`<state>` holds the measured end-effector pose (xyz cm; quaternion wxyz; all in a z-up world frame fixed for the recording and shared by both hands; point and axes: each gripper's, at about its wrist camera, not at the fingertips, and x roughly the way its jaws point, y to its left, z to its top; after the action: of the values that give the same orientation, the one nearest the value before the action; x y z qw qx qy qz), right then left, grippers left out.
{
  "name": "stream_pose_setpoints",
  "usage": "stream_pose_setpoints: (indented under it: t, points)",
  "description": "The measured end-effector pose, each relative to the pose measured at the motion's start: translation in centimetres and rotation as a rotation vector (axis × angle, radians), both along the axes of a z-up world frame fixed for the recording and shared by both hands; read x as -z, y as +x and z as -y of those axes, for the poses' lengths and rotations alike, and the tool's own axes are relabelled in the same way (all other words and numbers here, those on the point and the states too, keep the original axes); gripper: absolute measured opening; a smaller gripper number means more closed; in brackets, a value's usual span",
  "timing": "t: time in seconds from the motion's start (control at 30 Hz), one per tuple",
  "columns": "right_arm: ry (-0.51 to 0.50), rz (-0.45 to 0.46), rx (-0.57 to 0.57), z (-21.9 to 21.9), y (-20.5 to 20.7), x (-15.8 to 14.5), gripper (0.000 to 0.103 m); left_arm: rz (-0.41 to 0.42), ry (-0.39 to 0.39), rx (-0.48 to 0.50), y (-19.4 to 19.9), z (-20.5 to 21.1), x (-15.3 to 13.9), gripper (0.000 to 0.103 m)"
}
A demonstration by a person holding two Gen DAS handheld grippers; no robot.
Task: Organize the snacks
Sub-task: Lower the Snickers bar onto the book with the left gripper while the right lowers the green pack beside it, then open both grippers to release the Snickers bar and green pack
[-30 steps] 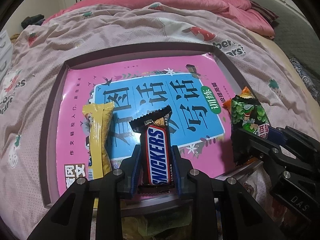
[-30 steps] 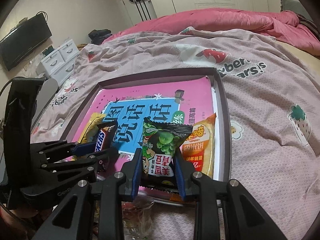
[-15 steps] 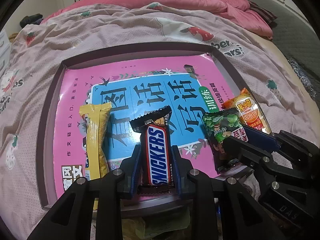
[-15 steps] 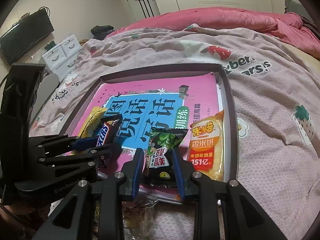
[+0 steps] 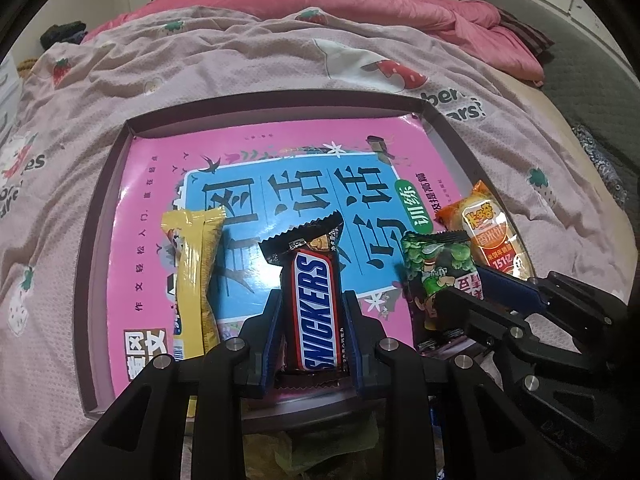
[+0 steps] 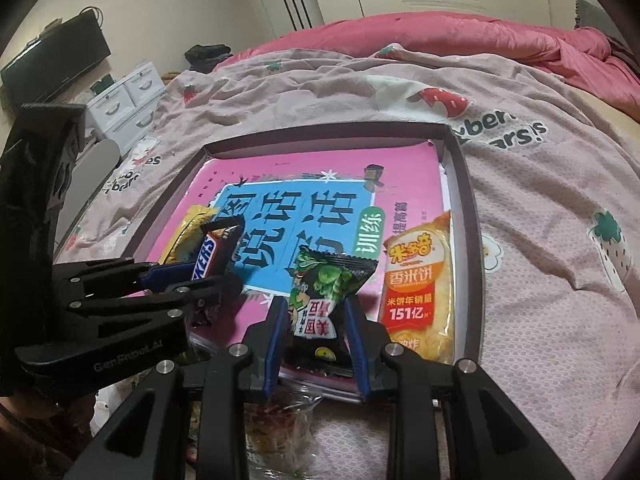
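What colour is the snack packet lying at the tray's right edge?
Orange, with a white label band on the rice cracker packet; the right wrist view shows it best.

"SNICKERS" runs in white letters up the blue panel of the bar [image 5: 316, 316]. The orange pack [image 6: 418, 288] reads "米多奇", "香米饼", "米饼年销量" and "151亿". On the green pack [image 6: 326, 300], "美国" shows upside down; its other characters can't be made out. The pink book [image 5: 256, 152] carries big characters on its blue panel and "训练" on a green badge. The bedsheet [image 6: 520, 136] shows "ber" and "ars!". "GenRobot.AI" is stamped on the left gripper [image 6: 192, 280].
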<state>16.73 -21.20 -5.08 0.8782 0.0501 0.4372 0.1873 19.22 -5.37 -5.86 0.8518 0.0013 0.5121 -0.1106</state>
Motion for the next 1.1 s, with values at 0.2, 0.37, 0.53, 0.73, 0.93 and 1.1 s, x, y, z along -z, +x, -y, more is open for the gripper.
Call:
stream_pose_setpoints:
  t: [0.2, 0.37, 0.53, 0.73, 0.93, 1.1]
  points:
    - [0.003, 0.0, 0.023, 0.5, 0.0, -0.1, 0.03, 0.013, 0.028, 0.005, -0.1, 0.2, -0.1, 0.029]
    - [-0.026, 0.021, 0.033, 0.4, -0.1, -0.5, 0.03, 0.017, 0.021, 0.006, -0.2, 0.2, -0.4, 0.029]
    - [-0.025, 0.04, 0.041, 0.6, -0.3, -0.9, 0.03, 0.018, 0.007, 0.004, -0.2, 0.2, -0.6, 0.03]
    - [-0.026, 0.044, 0.05, 0.8, -0.3, -1.1, 0.03, 0.032, 0.005, -0.004, -0.3, 0.0, -1.1, 0.04]
    - [-0.02, 0.061, 0.063, 1.0, -0.4, -1.6, 0.03, 0.037, 0.006, -0.011, -0.4, -0.1, -1.5, 0.046]
    - [-0.022, 0.079, 0.076, 1.4, -0.6, -2.0, 0.03, 0.051, -0.006, -0.015, -0.7, -0.4, -2.2, 0.057]
